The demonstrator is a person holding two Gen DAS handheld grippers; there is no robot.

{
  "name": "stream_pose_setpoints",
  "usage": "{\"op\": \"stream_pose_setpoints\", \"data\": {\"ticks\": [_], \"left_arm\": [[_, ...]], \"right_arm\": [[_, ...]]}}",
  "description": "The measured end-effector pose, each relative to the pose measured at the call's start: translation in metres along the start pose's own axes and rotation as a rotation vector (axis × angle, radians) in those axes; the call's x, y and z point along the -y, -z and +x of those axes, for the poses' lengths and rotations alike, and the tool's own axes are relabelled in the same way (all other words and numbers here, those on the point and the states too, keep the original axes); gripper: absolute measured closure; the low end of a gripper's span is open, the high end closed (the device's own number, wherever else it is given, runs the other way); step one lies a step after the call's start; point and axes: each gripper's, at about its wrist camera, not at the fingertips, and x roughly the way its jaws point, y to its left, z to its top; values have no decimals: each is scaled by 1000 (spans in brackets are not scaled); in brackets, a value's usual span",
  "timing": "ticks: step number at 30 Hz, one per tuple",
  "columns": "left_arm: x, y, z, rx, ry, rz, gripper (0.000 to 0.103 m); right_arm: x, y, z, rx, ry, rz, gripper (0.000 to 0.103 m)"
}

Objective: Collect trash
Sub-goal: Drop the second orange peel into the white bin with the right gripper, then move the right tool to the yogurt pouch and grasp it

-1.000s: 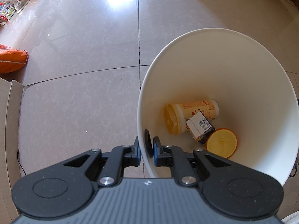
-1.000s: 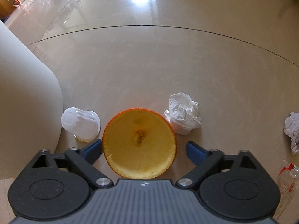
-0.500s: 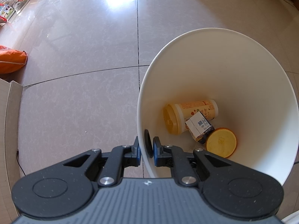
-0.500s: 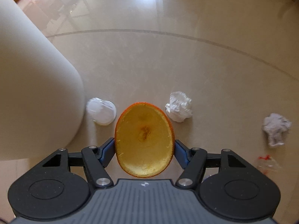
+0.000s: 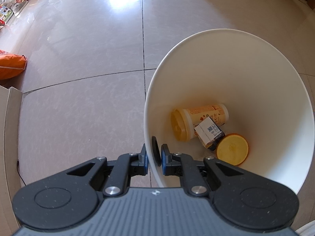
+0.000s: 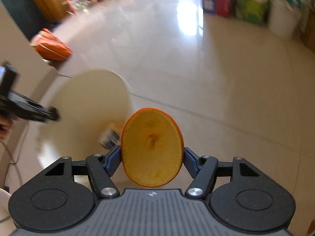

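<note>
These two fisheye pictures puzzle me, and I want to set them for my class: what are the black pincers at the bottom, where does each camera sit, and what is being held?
Each picture comes from a camera mounted on a hand-held two-finger gripper, looking forward along its fingers. There is no robot arm; a person carries one gripper in each hand.

In the left wrist view, the left gripper pinches the rim of a white bin tilted over the tiled floor. Inside lie a yellow cup, a small carton and an orange peel half.

In the right wrist view, which is blurred, the right gripper clamps another orange peel, with the bin's opening just left of it.

Both hand-held grippers are clamped, left (image 5: 154,158) and right (image 6: 152,158).
</note>
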Motion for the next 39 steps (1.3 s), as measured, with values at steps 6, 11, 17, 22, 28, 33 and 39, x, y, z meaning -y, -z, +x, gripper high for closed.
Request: {"op": "stream_pose_setpoints", "data": {"ticks": [6,11,17,22,28,33,39], "left_arm": [[1,0,-1,0,-4,4,93],[0,0,0,1,-2,6,93],[0,0,-1,2,1,4,93],[-1,1,-1,4,5,1,93],[1,0,-1,0,-3,6,93],[1,0,0,-1,-5,7,93],[1,0,1,-1,-8,3,93]], "right_arm": [[-52,-24,2,24,-74,-91,32],[-78,-26,14,7,-117,-139,25],[-84,-24,8,44,-128,-133,17],[-66,-20,6,52,-101,-87,16],[-44,-5,8,28,-63,-57,15],[-29,9,0,40,-20,-50,15],[3,41,-10,71,90,-59,3]]}}
